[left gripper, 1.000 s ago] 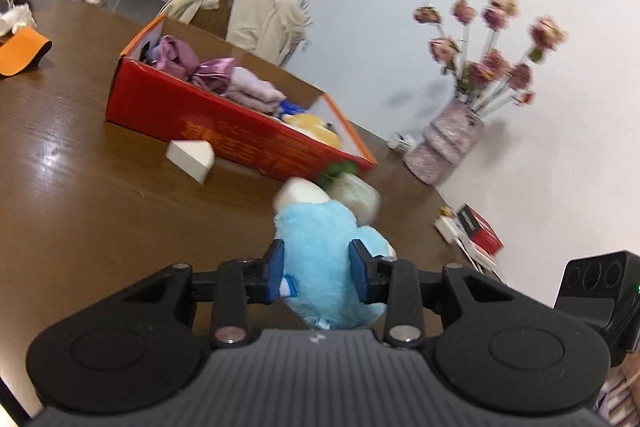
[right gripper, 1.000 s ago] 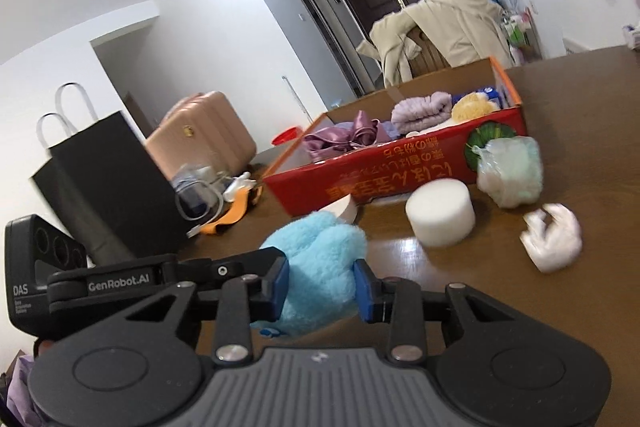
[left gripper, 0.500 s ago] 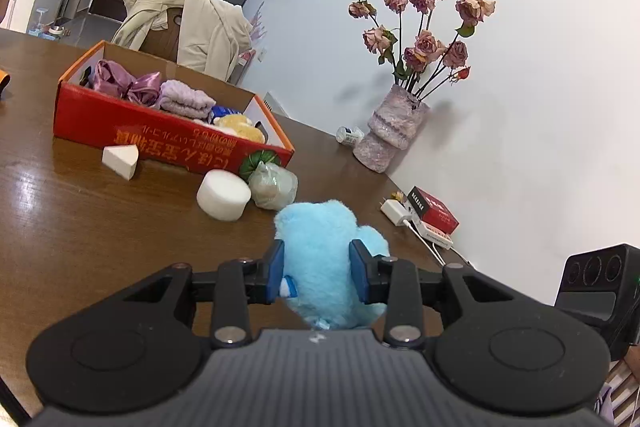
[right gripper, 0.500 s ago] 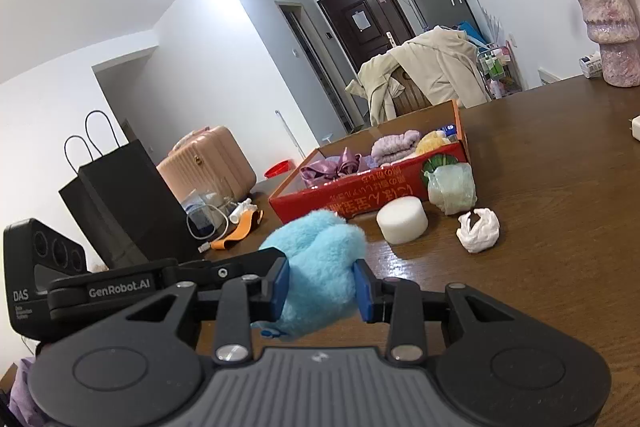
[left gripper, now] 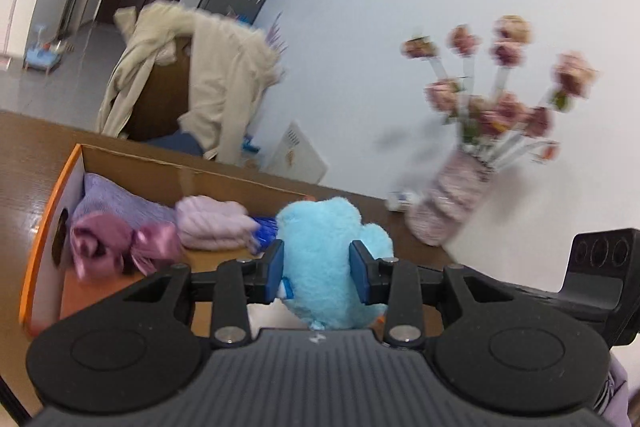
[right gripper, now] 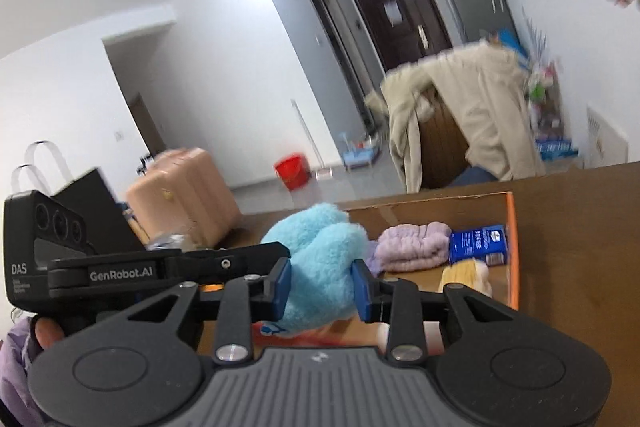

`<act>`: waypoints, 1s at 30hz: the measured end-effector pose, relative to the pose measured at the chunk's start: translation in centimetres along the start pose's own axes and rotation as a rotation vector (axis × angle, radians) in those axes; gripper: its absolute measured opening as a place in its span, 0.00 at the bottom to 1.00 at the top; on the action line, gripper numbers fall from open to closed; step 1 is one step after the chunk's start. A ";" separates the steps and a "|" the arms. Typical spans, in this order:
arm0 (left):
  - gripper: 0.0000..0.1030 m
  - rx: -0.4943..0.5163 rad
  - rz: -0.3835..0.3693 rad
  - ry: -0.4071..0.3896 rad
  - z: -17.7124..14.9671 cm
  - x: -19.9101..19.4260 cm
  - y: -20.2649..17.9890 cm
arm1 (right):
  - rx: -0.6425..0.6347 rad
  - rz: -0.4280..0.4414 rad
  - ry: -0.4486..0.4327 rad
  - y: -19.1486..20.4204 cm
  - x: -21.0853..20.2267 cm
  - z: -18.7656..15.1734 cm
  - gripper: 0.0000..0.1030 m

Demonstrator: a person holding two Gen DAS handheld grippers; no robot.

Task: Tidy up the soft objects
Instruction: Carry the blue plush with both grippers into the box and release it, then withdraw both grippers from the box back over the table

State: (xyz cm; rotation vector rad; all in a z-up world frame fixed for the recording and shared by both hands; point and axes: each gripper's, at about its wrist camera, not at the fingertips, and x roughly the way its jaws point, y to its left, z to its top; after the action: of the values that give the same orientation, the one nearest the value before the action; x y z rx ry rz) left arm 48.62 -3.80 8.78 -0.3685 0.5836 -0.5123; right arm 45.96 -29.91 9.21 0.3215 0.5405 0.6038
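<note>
Both fingers pairs (left gripper: 317,271) (right gripper: 321,286) clench the blue plush (left gripper: 328,259) (right view alone shows packet (right gripper: 478,243)).

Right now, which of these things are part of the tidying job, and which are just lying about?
Part of the job:
blue plush toy, gripped by left claw and right claw
cardboard box
folded pink towel
purple satin cloth

Just lying about:
vase of flowers
beige coat
pink suitcase
</note>
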 end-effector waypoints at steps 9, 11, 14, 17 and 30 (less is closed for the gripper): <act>0.32 -0.085 0.139 0.211 0.1 12.5 7.1 | 0.103 -0.143 0.282 -6.8 13.9 1.2 0.31; 0.32 -0.040 0.160 0.262 -0.8 14.2 6.5 | 0.105 -0.196 0.351 -7.6 14.3 0.6 0.25; 0.34 -0.022 0.184 0.277 -0.5 15.0 5.6 | 0.099 -0.219 0.365 -8.0 13.6 0.1 0.21; 0.52 0.004 0.202 0.275 -0.4 14.8 4.5 | 0.079 -0.229 0.360 -7.7 13.2 0.3 0.31; 0.78 0.174 0.293 0.067 3.3 -1.3 -3.0 | -0.069 -0.277 0.148 -0.6 -1.1 5.7 0.58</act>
State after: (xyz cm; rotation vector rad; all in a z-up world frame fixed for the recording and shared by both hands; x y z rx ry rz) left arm 48.67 -4.90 13.31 -0.0977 0.6401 -0.2912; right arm 48.72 -31.79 14.02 0.1334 0.6919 0.3780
